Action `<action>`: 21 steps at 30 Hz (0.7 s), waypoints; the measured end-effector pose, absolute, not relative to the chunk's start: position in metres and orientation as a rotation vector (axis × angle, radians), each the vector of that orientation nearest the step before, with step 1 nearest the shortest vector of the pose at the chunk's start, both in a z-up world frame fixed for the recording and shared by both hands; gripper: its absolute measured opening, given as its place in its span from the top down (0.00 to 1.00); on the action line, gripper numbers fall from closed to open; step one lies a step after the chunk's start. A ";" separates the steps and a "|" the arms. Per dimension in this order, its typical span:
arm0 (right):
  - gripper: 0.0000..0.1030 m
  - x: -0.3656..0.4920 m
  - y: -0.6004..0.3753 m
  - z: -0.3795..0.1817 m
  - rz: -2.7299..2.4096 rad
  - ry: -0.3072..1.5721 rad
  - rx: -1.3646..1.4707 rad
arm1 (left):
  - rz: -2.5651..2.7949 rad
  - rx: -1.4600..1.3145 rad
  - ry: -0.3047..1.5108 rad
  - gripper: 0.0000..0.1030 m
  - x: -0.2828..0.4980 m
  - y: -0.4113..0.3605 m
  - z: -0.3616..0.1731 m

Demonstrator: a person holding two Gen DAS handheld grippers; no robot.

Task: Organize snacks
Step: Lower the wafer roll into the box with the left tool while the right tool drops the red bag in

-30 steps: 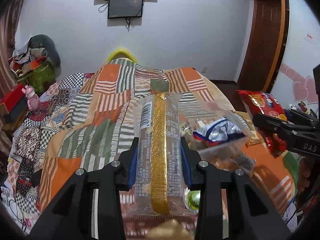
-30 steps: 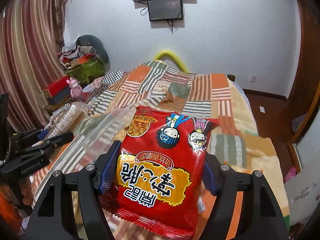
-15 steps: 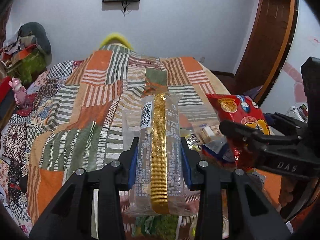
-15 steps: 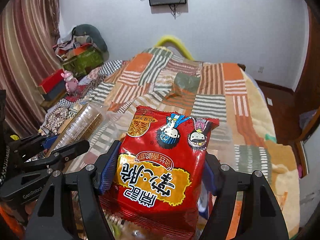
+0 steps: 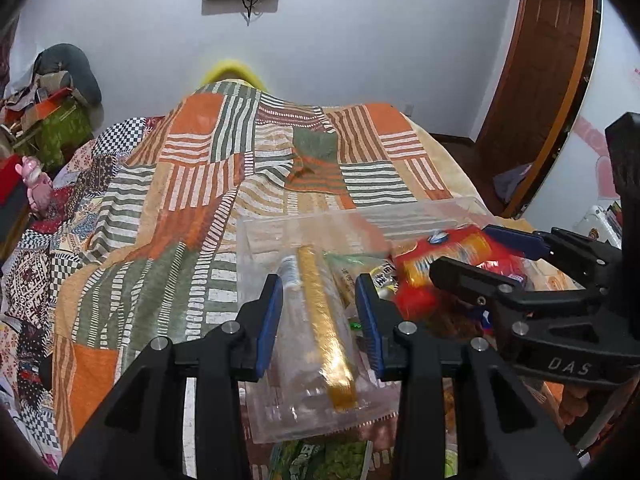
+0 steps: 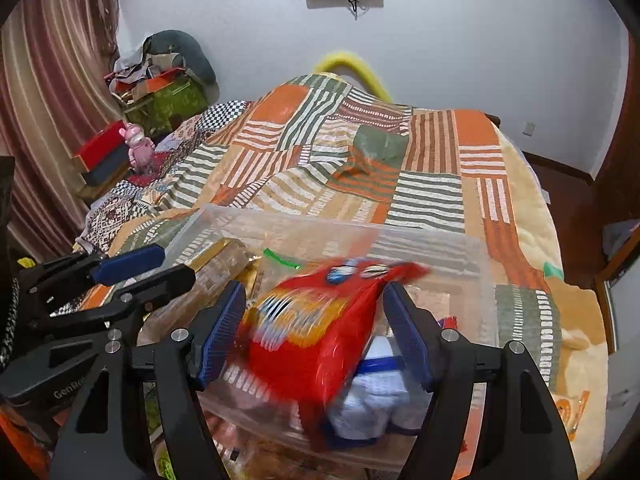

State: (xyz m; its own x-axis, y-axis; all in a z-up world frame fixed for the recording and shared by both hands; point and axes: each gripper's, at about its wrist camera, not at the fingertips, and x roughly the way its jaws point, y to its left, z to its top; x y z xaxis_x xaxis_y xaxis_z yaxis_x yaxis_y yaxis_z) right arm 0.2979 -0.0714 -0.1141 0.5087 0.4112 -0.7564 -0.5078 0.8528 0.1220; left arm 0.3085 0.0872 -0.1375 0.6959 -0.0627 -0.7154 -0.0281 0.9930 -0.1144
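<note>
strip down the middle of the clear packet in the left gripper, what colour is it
Gold, on the clear plastic packet; the left wrist view shows it best.

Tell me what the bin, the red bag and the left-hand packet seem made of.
Bin: clear rigid plastic, probably; the quilt shows through its straight walls.
Red bag: glossy printed film, likely plastic or foil; it shines and crumples.
Packet: clear thin plastic wrap with a shiny gold strip; contents show through.

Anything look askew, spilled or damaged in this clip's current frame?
Nothing spilled or damaged. The red snack bag looks motion-blurred and tilted between the right claw's pads over the clear bin; the left claw holds the clear gold-striped packet straight.
</note>
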 end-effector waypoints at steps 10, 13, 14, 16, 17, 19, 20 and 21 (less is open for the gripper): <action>0.28 0.270 -0.100 -0.086 0.569 0.806 -0.132 | -0.033 -0.113 0.792 0.48 0.276 0.083 -0.121; 0.25 0.256 -0.118 -0.076 0.551 0.774 -0.135 | -0.031 -0.097 0.788 0.40 0.256 0.081 -0.117; 0.24 0.253 -0.122 -0.074 0.546 0.767 -0.136 | -0.031 -0.090 0.790 0.37 0.247 0.080 -0.117; 0.23 0.246 -0.132 -0.071 0.537 0.759 -0.137 | -0.028 -0.082 0.800 0.32 0.233 0.079 -0.118; 0.23 0.241 -0.138 -0.071 0.531 0.757 -0.138 | -0.025 -0.079 0.810 0.31 0.225 0.078 -0.121; 0.22 0.236 -0.145 -0.071 0.522 0.762 -0.139 | -0.026 -0.072 0.836 0.30 0.211 0.076 -0.127; 0.22 0.233 -0.150 -0.073 0.517 0.767 -0.137 | -0.025 -0.071 0.845 0.29 0.205 0.075 -0.130; 0.22 0.231 -0.153 -0.074 0.514 0.771 -0.136 | -0.021 -0.074 0.860 0.29 0.199 0.074 -0.134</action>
